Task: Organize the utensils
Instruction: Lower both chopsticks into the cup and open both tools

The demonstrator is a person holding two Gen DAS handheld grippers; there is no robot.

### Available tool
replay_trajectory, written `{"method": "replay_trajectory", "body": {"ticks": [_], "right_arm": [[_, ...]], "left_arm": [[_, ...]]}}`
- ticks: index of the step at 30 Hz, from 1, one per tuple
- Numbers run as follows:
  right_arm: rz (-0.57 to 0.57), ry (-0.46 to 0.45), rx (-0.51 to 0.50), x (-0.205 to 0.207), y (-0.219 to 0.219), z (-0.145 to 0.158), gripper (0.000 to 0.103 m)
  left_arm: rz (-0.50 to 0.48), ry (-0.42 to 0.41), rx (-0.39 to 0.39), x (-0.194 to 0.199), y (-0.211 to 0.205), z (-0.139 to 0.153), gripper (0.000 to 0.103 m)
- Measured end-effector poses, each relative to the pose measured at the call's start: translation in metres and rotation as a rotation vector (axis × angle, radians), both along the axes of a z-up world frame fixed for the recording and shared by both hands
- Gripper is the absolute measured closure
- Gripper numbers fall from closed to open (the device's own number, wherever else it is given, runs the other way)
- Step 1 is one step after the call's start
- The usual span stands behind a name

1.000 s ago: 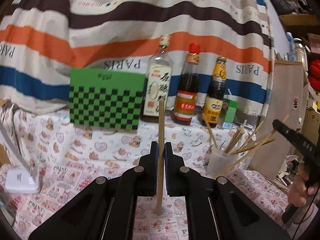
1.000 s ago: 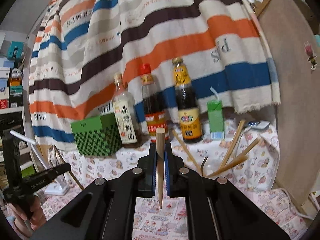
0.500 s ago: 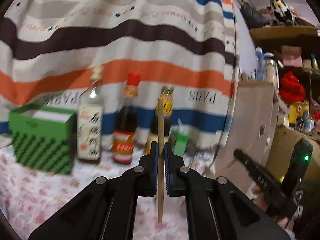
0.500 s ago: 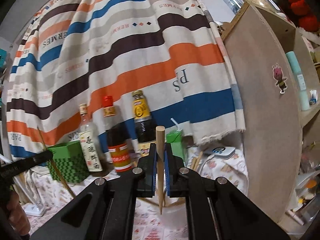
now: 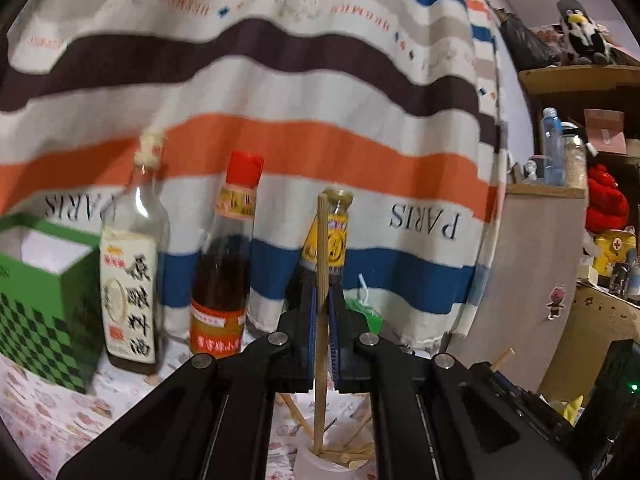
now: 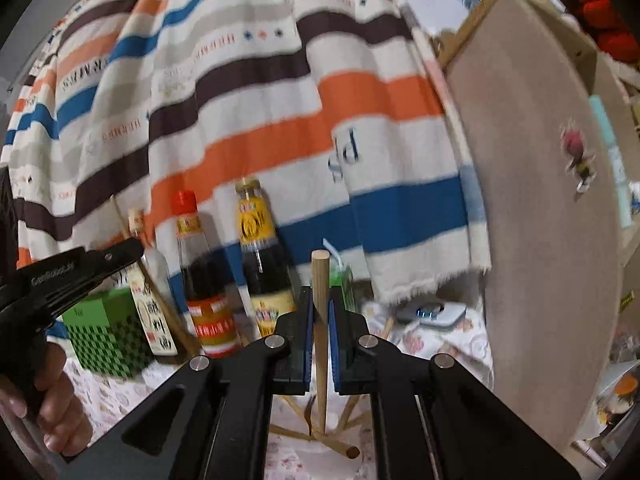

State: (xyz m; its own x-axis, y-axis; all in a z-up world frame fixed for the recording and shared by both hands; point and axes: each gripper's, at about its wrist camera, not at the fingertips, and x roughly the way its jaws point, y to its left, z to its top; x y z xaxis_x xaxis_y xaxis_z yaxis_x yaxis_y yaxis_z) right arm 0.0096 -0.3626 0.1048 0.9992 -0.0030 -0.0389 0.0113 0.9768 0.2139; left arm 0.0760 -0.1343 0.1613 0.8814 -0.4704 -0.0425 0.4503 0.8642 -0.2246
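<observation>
Left gripper [image 5: 322,332] clamps a thin upright wooden chopstick [image 5: 321,280] — lower tip inside the translucent white plastic cup [image 5: 320,465], which holds more sticks. Right gripper [image 6: 319,336] clenches a thicker round-ended wooden chopstick [image 6: 320,280]. Behind stand three sauce bottles [image 5: 220,264] and an open green checkered box [image 5: 44,304] — white-lined, contents hidden.

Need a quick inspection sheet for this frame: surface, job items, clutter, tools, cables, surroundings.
Surface: table under a cartoon-print cloth.
Job's things: one chopstick upright in the left tool; another chopstick upright in the right tool; white cup already holding chopsticks, below the left tool.
Clutter: three sauce bottles, green checkered box, green drink carton, small white device.
Grippers: both tools shut on their chopsticks.
Cables: nothing seen.
Surroundings: striped cloth backdrop, shelves to the right.
</observation>
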Motion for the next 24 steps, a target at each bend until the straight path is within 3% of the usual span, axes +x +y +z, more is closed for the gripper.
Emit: {"method": "replay_trajectory", "body": {"ticks": [9, 19, 24], "right_arm": [[0.047, 0.094, 0.021, 0.02, -0.003, -0.016, 0.095], [0.063, 0.123, 0.045, 0.024, -0.008, -0.017, 0.095], [0.083, 0.133, 0.068, 0.025, -0.013, -0.017, 0.095]], "left_arm": [[-0.01, 0.077, -0.019, 0.025, -0.012, -0.029, 0.098], [-0.045, 0.16, 0.06, 0.039, -0.026, -0.054, 0.098], [-0.049, 0.123, 0.149, 0.03, -0.035, -0.049, 0.097]]}}
